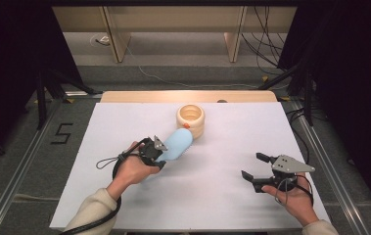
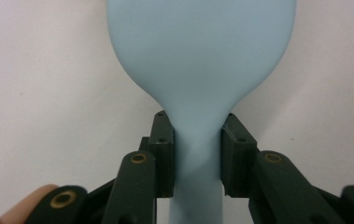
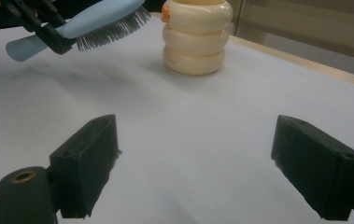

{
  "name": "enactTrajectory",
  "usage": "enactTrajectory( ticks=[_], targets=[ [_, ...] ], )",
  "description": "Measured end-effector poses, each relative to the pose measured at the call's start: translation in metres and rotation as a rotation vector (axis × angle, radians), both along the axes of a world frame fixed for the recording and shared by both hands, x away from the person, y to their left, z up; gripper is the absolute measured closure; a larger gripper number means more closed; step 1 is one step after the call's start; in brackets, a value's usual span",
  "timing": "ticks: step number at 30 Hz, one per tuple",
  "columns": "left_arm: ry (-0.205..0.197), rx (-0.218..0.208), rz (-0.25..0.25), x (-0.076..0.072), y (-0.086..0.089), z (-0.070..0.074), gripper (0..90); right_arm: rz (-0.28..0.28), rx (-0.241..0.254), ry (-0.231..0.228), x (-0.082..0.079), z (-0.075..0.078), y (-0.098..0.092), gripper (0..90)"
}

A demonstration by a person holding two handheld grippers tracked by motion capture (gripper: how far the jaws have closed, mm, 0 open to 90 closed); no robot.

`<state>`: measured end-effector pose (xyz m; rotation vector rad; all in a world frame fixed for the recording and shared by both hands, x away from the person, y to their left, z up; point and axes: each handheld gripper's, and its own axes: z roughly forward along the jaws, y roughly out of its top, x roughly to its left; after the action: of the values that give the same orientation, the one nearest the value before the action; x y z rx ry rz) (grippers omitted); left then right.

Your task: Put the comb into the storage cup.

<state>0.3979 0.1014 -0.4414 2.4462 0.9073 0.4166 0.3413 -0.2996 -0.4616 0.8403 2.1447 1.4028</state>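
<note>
Left gripper (image 1: 157,152) clenched on narrow handle of light-blue plastic hairbrush (image 1: 177,144), bristles down, just beside cream ribbed round holder (image 1: 191,120). Keep brush level, lift clear of rim. Right gripper (image 1: 257,171) released, well apart from holder.

Cream holder (image 1: 191,120) just beyond brush (image 1: 177,145); elsewhere sheet (image 1: 222,196) bare.

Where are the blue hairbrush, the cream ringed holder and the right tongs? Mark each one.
blue hairbrush (image 1: 178,143): high view, back of its head.
cream ringed holder (image 3: 194,46): right gripper view, middle ring.
right tongs (image 1: 256,170): high view, gap between its open jaws.
</note>
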Motion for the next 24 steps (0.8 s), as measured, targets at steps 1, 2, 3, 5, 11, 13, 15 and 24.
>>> enactTrajectory(
  ticks=[1,2,3,5,11,13,15,24],
  targets=[
    [-0.004,-0.002,0.003,0.0000,-0.0001,0.0003,69.8,0.001,0.000,0.000,0.0000,-0.0001,0.0001,15.8],
    [-0.004,-0.004,0.004,0.0000,-0.0002,0.0005,69.8,0.001,0.000,0.001,-0.0001,-0.0002,0.0002,15.8],
    [-0.005,-0.005,0.005,0.0000,-0.0003,0.0007,69.8,0.002,0.001,0.001,-0.0001,-0.0002,0.0002,15.9],
    [-0.015,-0.012,0.008,-0.0001,-0.0006,0.0010,69.8,0.004,0.006,0.002,-0.0002,-0.0001,0.0004,15.9],
    [-0.037,-0.026,0.005,-0.0014,-0.0026,0.0032,69.8,0.001,0.006,0.000,-0.0003,-0.0002,0.0006,15.9],
    [-0.042,-0.035,0.012,-0.0019,-0.0033,0.0037,69.8,0.003,0.010,0.002,-0.0003,-0.0001,0.0004,15.9],
    [-0.050,-0.039,0.016,-0.0021,-0.0035,0.0042,69.8,0.002,0.010,0.001,-0.0005,0.0002,0.0004,15.9],
    [-0.084,-0.062,0.018,-0.0037,-0.0060,0.0076,69.8,-0.001,0.010,-0.004,-0.0009,0.0007,0.0012,15.5]
  ],
)
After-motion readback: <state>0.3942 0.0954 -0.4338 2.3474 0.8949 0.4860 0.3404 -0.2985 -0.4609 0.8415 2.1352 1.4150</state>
